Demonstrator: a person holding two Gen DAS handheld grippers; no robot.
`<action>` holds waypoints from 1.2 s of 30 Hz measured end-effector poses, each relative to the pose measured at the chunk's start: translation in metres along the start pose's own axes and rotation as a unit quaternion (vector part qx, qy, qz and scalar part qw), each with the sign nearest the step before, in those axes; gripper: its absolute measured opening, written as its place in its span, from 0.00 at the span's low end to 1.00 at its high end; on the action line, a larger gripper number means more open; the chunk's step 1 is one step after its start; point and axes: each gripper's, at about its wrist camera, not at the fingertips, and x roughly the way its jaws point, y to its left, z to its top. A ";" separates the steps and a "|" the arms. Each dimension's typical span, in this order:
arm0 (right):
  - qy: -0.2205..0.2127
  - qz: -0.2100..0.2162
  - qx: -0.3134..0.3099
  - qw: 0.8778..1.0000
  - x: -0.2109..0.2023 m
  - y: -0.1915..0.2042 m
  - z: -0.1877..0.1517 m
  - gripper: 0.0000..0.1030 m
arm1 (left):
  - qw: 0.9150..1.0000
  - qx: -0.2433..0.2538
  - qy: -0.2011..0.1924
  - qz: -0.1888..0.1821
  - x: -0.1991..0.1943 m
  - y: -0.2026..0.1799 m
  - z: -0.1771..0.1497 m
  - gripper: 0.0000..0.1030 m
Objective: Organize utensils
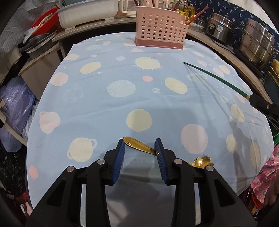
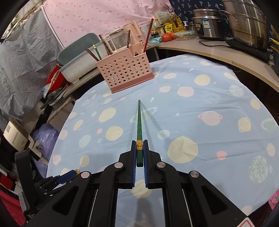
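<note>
My left gripper (image 1: 139, 140) holds a gold spoon (image 1: 137, 144) slantwise between its blue pads. The handle end rests at the left pad and the flower-shaped bowl (image 1: 202, 161) sticks out behind the right finger. My right gripper (image 2: 139, 141) is shut on the thick end of a green chopstick (image 2: 139, 120) with a gold band. Its tip points across the table toward the pink perforated utensil holder (image 2: 125, 71). Several chopsticks stand in that holder. In the left wrist view the holder (image 1: 160, 28) stands at the far table edge, and the green chopstick (image 1: 214, 76) reaches in from the right.
A blue cloth (image 1: 104, 104) printed with planets covers the round table. Behind it runs a curved counter (image 2: 218, 50) with steel pots (image 2: 244, 22), a rice cooker, bottles and tomatoes. A grey-white tub (image 1: 87, 15) and stacked pans sit at the far left, bags on the floor.
</note>
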 end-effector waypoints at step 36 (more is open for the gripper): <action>-0.011 -0.002 0.003 1.000 -0.015 -0.005 -0.008 0.07 | 0.993 0.070 0.012 -0.099 -0.023 -0.064 -0.025 0.05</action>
